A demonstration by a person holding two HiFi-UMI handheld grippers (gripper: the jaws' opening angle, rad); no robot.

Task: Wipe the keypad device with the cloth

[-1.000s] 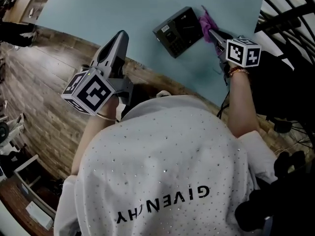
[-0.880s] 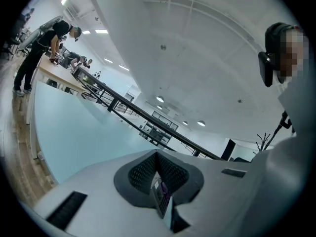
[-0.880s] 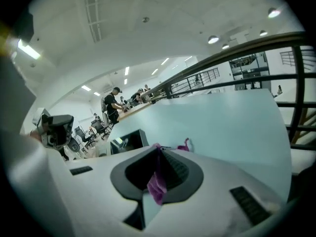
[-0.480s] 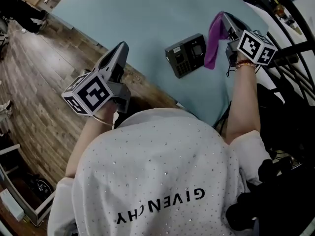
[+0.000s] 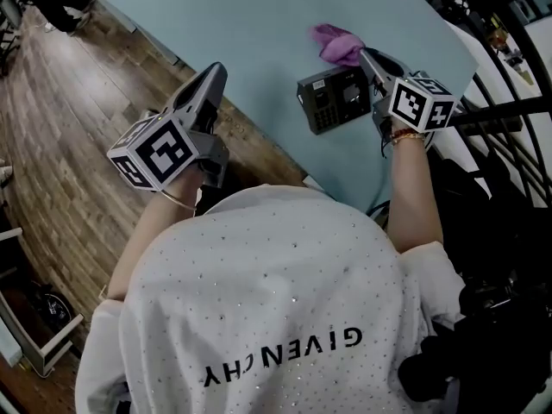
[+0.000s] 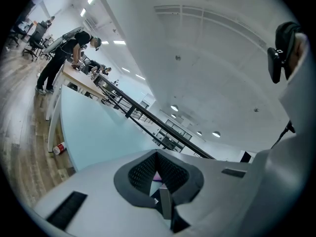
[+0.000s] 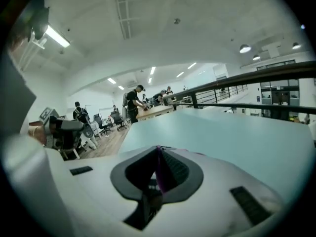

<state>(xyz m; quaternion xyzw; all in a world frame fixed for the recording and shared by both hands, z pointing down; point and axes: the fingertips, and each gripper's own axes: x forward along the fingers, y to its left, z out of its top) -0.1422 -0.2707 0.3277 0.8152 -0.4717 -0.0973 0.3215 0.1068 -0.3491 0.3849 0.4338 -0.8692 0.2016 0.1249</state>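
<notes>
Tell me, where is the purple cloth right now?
In the head view the purple cloth is upper right, pinched by the right gripper, just beyond the far edge of the keypad device on the blue table.

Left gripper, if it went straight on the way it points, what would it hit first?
Most likely the bare table top: the left gripper, jaws shut, aims across its near edge. The cloth and keypad device sit right of that line, though its height is hard to judge.

A white, stud-dotted T-shirt [image 5: 285,291] with black lettering is worn. The left gripper [image 5: 217,70] and right gripper [image 5: 362,54] are cased in grey.
</notes>
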